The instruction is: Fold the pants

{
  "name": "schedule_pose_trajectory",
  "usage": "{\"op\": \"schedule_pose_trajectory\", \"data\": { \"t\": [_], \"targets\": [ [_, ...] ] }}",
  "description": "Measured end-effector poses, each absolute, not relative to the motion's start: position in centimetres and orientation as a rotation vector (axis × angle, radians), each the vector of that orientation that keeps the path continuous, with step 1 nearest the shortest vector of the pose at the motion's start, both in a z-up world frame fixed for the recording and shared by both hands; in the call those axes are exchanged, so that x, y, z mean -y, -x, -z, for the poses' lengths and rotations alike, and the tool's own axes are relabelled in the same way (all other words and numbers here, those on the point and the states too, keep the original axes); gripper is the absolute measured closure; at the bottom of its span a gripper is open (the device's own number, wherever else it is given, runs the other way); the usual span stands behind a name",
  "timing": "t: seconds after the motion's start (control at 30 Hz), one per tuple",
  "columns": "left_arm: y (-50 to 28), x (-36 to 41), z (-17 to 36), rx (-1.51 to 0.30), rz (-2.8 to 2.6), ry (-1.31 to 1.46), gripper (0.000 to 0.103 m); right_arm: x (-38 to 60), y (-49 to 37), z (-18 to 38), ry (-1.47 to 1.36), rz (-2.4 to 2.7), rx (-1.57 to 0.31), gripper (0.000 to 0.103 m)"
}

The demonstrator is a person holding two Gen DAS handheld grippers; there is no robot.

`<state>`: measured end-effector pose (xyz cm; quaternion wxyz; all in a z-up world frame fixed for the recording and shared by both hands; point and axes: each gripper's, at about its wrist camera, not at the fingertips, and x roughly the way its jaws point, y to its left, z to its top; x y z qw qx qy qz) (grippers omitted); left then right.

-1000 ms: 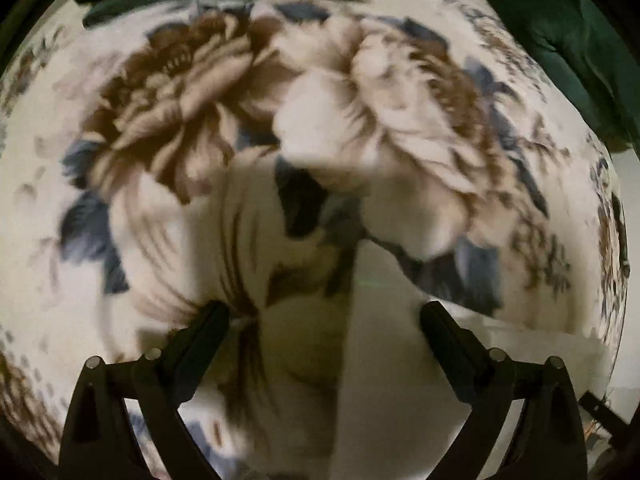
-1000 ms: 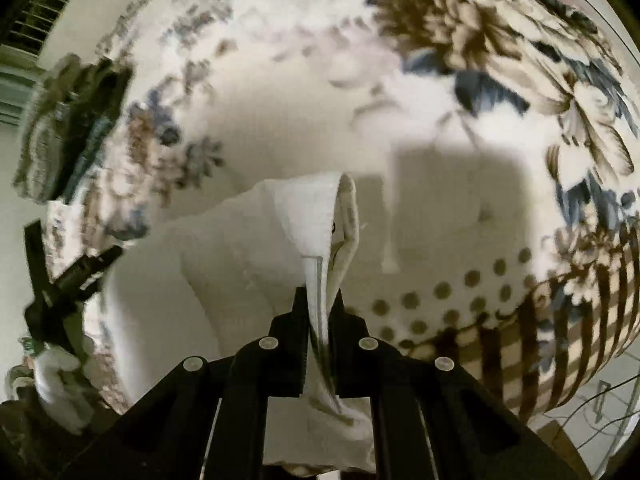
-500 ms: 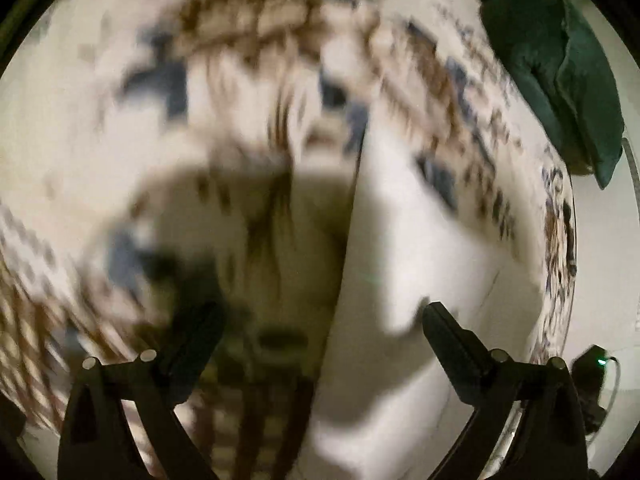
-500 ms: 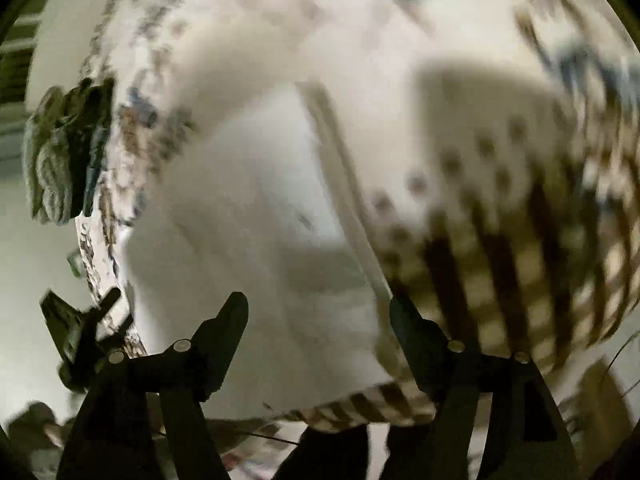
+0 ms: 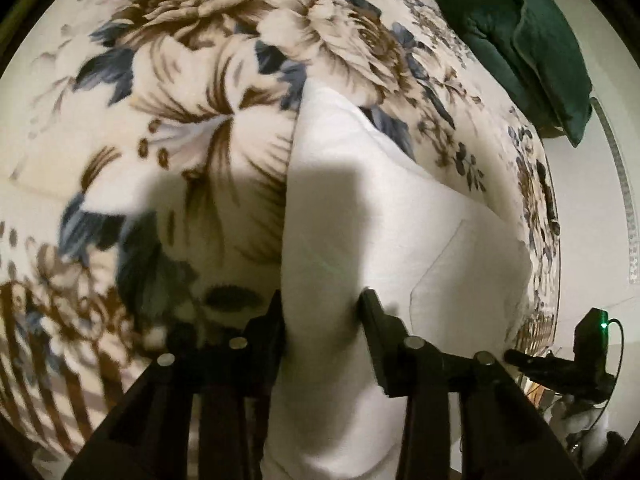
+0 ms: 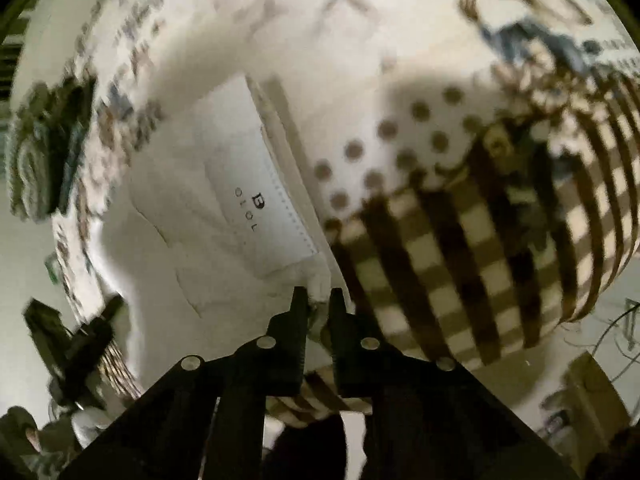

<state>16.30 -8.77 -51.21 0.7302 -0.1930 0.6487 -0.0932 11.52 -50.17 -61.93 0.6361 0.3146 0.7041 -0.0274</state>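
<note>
While the white pants (image 5: 400, 216) lie flat on the floral blanket (image 5: 192, 80), both tongs have just closed on cloth — left gripper (image 5: 322, 304) bunching a thick edge, right gripper (image 6: 318, 300) nearly shut on the waistband corner — likely ready to lift a fold.

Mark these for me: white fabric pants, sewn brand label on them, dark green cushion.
white fabric pants (image 5: 380, 216): left wrist view, flat middle of the cloth.
sewn brand label (image 6: 256, 200): right wrist view, centre, by the printed letters.
dark green cushion (image 5: 516, 36): left wrist view, its front face.
</note>
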Motion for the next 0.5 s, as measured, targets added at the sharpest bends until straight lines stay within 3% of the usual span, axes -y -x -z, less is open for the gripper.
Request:
{"op": "schedule_pose_trajectory", "data": {
  "t": [0.1, 0.13, 0.17, 0.2, 0.23, 0.37, 0.43, 0.47, 0.5],
  "targets": [
    [-16.9, 8.0, 49.8, -1.452, 0.185, 0.457, 0.066, 49.8, -13.1, 61.2, -0.699, -0.001, -1.604, 0.089],
    [-17.4, 7.7, 49.3, -1.439, 0.190, 0.486, 0.059, 49.8, -13.9, 60.6, -0.688, -0.022, -1.590, 0.082],
    [-18.3, 7.3, 48.8, -1.408, 0.202, 0.532, 0.054, 49.8, -14.6, 60.0, -0.682, -0.031, -1.569, 0.065],
    [-19.3, 7.1, 48.6, -1.385, 0.194, 0.556, 0.041, 49.9, -15.3, 59.5, -0.679, -0.037, -1.538, 0.057],
    [-20.3, 6.9, 48.7, -1.369, 0.178, 0.572, 0.038, 50.0, -16.4, 59.2, -0.689, -0.042, -1.495, 0.043],
    [-25.6, 7.1, 51.8, -1.405, 0.169, 0.587, 0.038, 50.4, -19.5, 61.0, -0.790, -0.034, -1.455, 0.035],
    [-27.2, 7.5, 53.4, -1.422, 0.166, 0.574, 0.044, 50.8, -20.8, 63.1, -0.864, -0.022, -1.478, 0.035],
    [-27.8, 8.0, 53.9, -1.401, 0.180, 0.548, 0.055, 50.9, -21.2, 63.7, -0.886, -0.018, -1.482, 0.035],
    [-28.0, 8.2, 54.0, -1.395, 0.162, 0.494, 0.078, 50.7, -21.6, 64.2, -0.897, -0.011, -1.483, 0.036]
  ]
}}
